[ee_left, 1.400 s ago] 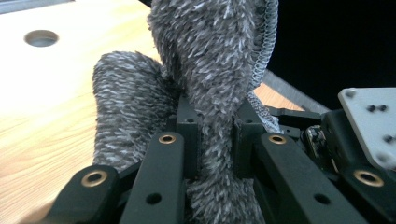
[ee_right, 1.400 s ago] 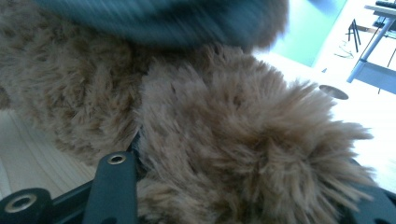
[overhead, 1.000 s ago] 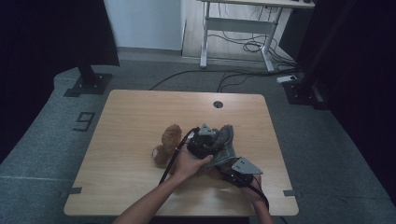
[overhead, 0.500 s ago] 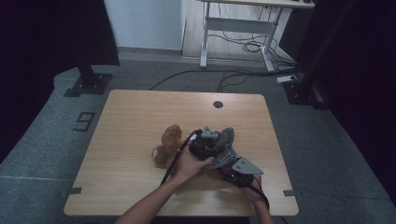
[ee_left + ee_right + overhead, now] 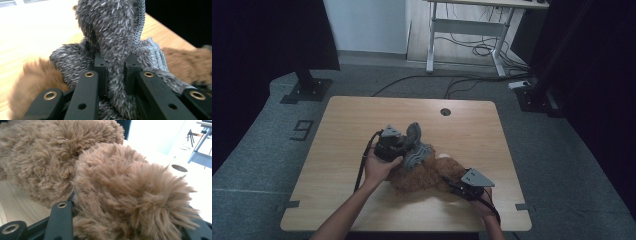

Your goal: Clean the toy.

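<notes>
While the brown plush toy [image 5: 422,176] lies on the wooden table [image 5: 347,125] near its front edge, both grippers are engaged with soft material. The left gripper [image 5: 404,145], seen left of centre in the high view, has its jaws pinched tight on a fold of the grey fuzzy knit garment [image 5: 414,150]; in the left gripper view the grey garment [image 5: 112,50] stands up between the two black jaws, which press on it from both sides, with brown fur showing at either side behind it. The garment sits on top of the plush toy's upper part, draped against it. The right gripper [image 5: 460,187], at the toy's right end in the high view, has its jaws clamped on a rounded limb or paw of the plush toy [image 5: 120,195]; which limb I cannot tell. One black jaw shows at the lower left of the right gripper view, pressed into the fur. The person's left hand [image 5: 379,167] holds the left gripper from below. A round grommet hole [image 5: 445,111] sits near the table's far edge.
</notes>
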Demonstrator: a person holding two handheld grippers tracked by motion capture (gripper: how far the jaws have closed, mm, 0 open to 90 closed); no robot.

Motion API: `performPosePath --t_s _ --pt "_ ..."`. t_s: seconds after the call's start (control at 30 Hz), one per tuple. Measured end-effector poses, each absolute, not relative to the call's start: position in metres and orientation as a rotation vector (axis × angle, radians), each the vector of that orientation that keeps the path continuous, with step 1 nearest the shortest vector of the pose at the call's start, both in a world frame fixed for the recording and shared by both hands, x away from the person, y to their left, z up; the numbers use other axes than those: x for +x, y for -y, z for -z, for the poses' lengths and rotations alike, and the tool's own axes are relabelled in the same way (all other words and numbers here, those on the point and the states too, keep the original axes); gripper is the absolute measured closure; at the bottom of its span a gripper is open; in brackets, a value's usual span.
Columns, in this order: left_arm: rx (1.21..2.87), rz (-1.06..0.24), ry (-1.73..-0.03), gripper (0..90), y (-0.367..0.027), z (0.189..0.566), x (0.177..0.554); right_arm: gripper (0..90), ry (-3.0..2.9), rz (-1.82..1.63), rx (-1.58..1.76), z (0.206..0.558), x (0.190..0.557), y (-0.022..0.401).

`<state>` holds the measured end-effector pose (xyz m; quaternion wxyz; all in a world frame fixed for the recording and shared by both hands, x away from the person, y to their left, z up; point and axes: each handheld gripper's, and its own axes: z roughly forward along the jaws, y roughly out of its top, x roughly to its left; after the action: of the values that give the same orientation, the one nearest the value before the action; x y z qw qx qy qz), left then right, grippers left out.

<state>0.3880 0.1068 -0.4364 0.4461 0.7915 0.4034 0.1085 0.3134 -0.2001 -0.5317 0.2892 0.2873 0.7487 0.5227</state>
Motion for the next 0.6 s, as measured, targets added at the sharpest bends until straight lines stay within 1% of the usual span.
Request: performPosePath --t_s 0.23,0.43,0.53,0.6 --pt "1.953 -0.327 -1.058 77.0 -0.134 0.442 0.391 45.3 -1.997 -1.398 0.768 0.532 0.314 0.2" --pt "1.941 -0.344 -1.104 76.8 -0.151 0.446 0.395 45.2 -1.997 -1.398 0.767 0.532 0.313 0.2" --pt "1.926 -0.332 -1.117 76.7 -0.152 0.442 0.393 45.1 -1.997 -1.401 0.767 0.532 0.314 0.2" --pt "1.932 -0.35 -1.088 76.7 -0.144 0.432 0.391 45.0 -1.998 -1.402 0.765 0.532 0.313 0.2"
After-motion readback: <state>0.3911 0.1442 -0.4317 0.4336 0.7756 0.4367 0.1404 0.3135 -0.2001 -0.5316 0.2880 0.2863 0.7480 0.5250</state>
